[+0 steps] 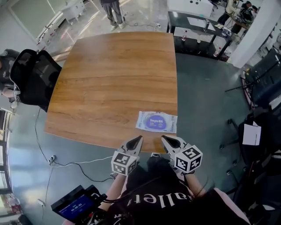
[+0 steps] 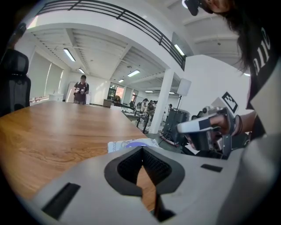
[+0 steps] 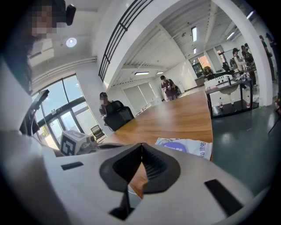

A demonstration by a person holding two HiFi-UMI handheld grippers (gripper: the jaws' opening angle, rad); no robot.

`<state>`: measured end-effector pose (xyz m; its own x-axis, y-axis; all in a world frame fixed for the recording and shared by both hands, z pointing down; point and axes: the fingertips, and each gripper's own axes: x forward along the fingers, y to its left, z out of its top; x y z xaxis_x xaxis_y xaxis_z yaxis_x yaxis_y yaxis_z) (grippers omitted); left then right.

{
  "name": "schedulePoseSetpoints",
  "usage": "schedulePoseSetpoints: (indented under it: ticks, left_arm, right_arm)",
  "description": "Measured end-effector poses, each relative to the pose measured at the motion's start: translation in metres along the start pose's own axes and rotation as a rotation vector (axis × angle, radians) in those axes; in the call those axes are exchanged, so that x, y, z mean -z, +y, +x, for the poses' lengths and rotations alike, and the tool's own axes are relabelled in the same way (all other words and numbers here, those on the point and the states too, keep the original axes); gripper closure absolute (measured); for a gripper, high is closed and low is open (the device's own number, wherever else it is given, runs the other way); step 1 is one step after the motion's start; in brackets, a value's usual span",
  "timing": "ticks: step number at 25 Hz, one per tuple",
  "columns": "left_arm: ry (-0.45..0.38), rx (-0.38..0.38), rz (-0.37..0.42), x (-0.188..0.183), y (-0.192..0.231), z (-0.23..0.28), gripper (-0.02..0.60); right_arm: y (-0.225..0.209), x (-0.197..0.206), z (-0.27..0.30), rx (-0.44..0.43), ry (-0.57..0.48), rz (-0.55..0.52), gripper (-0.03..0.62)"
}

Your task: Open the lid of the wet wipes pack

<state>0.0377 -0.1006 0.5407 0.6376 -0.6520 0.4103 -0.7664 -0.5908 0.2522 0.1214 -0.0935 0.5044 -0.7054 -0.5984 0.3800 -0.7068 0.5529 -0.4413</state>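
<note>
A flat white wet wipes pack [image 1: 156,121] with a purple round lid lies near the table's front right corner; its lid looks flat and shut. The pack [image 2: 131,143] shows just beyond the jaws in the left gripper view, and the pack [image 3: 186,146] lies ahead and to the right in the right gripper view. My left gripper [image 1: 137,141] hovers at the table's near edge, just short of the pack, jaws together and empty. My right gripper [image 1: 167,141] is beside it, also shut with nothing held.
The wooden table [image 1: 109,79] stretches away from me. A black office chair [image 1: 33,77] stands at its left side. A person [image 1: 113,11] stands beyond the far edge. Cables run across the floor at lower left, and dark desks [image 1: 197,30] stand at the back right.
</note>
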Motion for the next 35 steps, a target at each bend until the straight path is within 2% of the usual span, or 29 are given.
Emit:
schedulePoseSetpoints:
  ticks: [8,11,15,20,26,29,32,35]
  left_arm:
    - [0.121,-0.007,0.105,0.006,0.026,0.051,0.583]
    - [0.173,0.034,0.150,0.008,0.024,0.060,0.578]
    - [0.269,0.082,0.249,0.033,0.028,0.072,0.537]
    - [0.345,0.159,0.277,0.051,0.049,0.086,0.499]
    - [0.368,0.200,0.252,0.060,0.031,0.094,0.499]
    - [0.382,0.220,0.288,0.057,0.036,0.093,0.499]
    - [0.415,0.222,0.293,0.055,0.049,0.090,0.499]
    - [0.433,0.205,0.293,0.062,0.050,0.091,0.499]
  right_arm:
    - [-0.030,0.005,0.008,-0.011,0.054,0.000,0.583]
    - [-0.030,0.007,0.003,-0.001,0.060,-0.002,0.583]
    - [-0.031,0.010,0.002,0.015,0.066,-0.007,0.583]
    - [-0.036,0.010,0.033,0.039,0.118,-0.059,0.583]
    - [-0.042,0.027,0.036,0.052,0.241,-0.287,0.580]
    - [-0.037,0.028,0.056,0.052,0.319,-0.435,0.561]
    - [-0.035,0.031,0.082,0.051,0.425,-0.597,0.529]
    - [-0.044,0.052,0.093,0.043,0.535,-0.738,0.522]
